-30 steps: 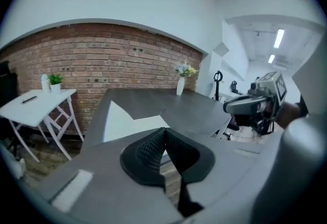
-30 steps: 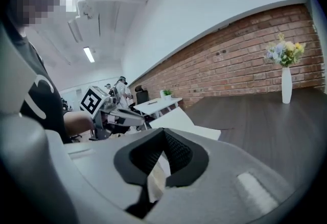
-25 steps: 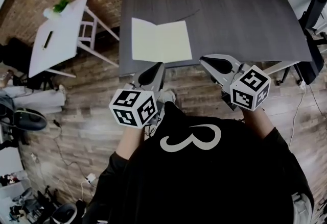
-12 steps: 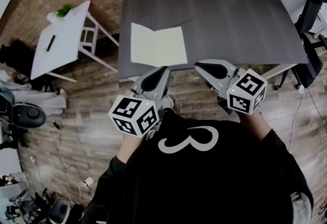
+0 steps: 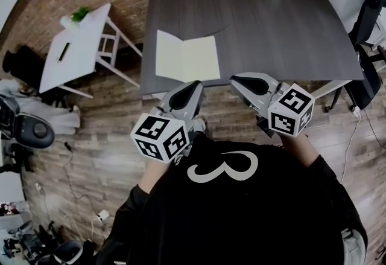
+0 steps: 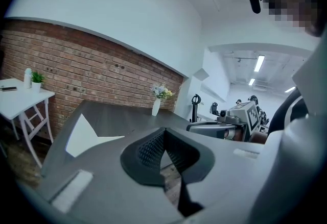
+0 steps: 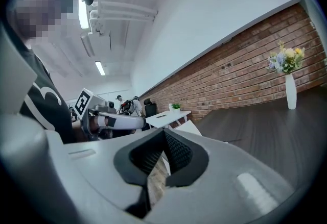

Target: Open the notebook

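While clamping both pairs of jaws shut on nothing, hovering left gripper (image 5: 193,85) and right gripper (image 5: 236,79) side by side just off the near edge of dark table (image 5: 271,28). Seeing notebook (image 5: 187,58) lying open and flat by that edge, apart from both grippers.

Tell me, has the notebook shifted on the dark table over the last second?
No. The notebook lies open in the same spot, just inside the near left corner of the table.
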A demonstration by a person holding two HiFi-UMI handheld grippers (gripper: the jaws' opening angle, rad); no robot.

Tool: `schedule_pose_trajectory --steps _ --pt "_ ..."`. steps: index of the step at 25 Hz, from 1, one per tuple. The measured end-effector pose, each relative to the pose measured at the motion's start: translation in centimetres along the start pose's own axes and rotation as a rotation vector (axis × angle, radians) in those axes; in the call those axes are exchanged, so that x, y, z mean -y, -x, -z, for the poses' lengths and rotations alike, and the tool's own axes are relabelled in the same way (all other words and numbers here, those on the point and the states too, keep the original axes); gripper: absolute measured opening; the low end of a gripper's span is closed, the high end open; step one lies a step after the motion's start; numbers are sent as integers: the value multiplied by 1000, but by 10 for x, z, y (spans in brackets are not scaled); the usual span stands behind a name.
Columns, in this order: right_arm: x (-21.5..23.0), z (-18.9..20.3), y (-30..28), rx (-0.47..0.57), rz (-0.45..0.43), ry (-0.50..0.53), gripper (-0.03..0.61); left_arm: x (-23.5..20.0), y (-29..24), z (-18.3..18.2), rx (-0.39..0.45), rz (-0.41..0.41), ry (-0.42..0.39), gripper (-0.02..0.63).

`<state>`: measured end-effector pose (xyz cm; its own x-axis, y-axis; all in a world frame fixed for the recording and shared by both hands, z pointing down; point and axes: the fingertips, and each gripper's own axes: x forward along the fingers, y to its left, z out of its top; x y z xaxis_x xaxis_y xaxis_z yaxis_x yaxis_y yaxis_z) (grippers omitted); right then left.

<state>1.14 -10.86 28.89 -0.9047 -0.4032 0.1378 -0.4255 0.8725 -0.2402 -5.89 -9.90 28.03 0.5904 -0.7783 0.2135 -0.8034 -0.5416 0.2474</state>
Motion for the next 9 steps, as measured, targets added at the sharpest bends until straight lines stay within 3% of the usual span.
schedule_pose_trajectory --steps 9 --pt "0 3 3 1 -14 -12 0 1 -3 3 -16 -21 -2 14"
